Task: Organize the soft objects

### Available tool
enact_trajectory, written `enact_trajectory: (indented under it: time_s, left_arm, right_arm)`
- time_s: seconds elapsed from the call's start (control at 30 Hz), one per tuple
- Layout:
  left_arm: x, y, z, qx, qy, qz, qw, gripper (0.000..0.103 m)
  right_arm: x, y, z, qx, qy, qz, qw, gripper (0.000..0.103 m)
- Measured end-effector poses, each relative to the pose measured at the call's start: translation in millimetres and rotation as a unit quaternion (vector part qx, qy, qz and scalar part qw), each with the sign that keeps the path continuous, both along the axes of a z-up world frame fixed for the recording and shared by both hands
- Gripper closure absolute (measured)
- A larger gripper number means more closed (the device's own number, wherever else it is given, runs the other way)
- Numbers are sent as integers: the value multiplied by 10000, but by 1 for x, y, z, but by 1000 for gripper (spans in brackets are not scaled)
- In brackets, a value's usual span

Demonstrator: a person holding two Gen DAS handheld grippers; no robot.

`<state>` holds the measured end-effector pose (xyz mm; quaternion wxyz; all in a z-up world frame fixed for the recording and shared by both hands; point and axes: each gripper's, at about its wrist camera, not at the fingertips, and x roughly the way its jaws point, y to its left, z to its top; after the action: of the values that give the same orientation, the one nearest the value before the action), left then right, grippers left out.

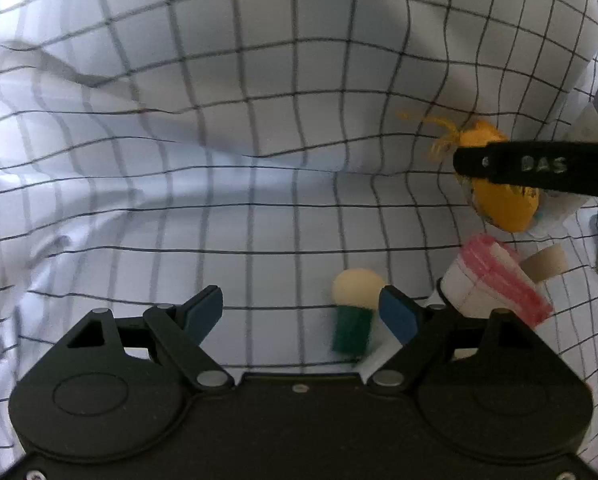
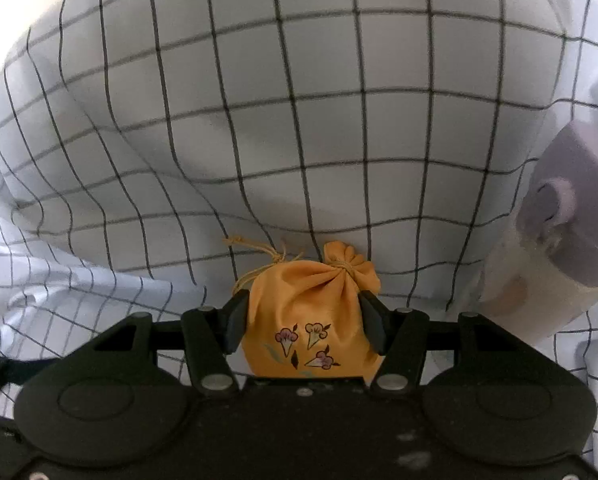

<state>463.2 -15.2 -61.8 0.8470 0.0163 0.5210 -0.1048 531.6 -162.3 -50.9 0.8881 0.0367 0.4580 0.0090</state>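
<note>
Orange satin pouch (image 2: pixel 307 320) sits low centre of the right wrist view, between the right gripper (image 2: pixel 304 322) fingers. Both dark pads press into its sides, cloth bulging slightly around them: clenched on the pouch. No earlier view to compare. Drawstring neck and tassel cord point toward the upper part of the frame, free of the pads.

Left gripper (image 1: pixel 302 312) lower centre of its own view, jaws spread wide, nothing between the blue pads (image 1: pixel 397 316). Released. Just beside its right-hand pad lies a small cream-and-green piece (image 1: pixel 355 308), blurred; probably a soft toy, cannot say more. Whether the pad touches it is unclear.

Step in hand, as judged: secure and lift the pouch. Best to keep the squeeze on the body below the gathered neck, lift straight, and mind the loose cord so it does not snag.

Outward: pink-striped white item (image 1: pixel 495 284) lower right of the left view, and a lavender-topped roll (image 2: pixel 567 236) at the right edge of the right view. Checked white sheet (image 1: pixel 179 120) rumpled under everything.
</note>
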Motion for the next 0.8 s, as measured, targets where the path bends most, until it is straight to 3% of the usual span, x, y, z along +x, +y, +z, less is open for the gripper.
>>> enact_trajectory:
  time_s: [0.3,0.37,0.5,0.6,0.8]
  left_arm:
    - [21,-17,-20,-126,302,-94,9994,29]
    - [23,-24,-22,-90,333,-173,9993,40]
    - [26,-36,-27,-76,415,-357,9985,50]
    - [29,-40,-34,-156,544,-445,9974,65]
    - [26,-30,-36,-164,410,-333,9985,66]
  right_arm:
    - [-12,-11,11,-8,-215,-4,9998,45]
    - [-16,-14,15,-7,-257,-8,9997,45]
    - [-23,-14,21,-52,-347,-9,9994,45]
    - [-30,-16,34,-58,-370,-17,9993,45]
    - [-37,-15,47,-79,-384,-32,9992,45]
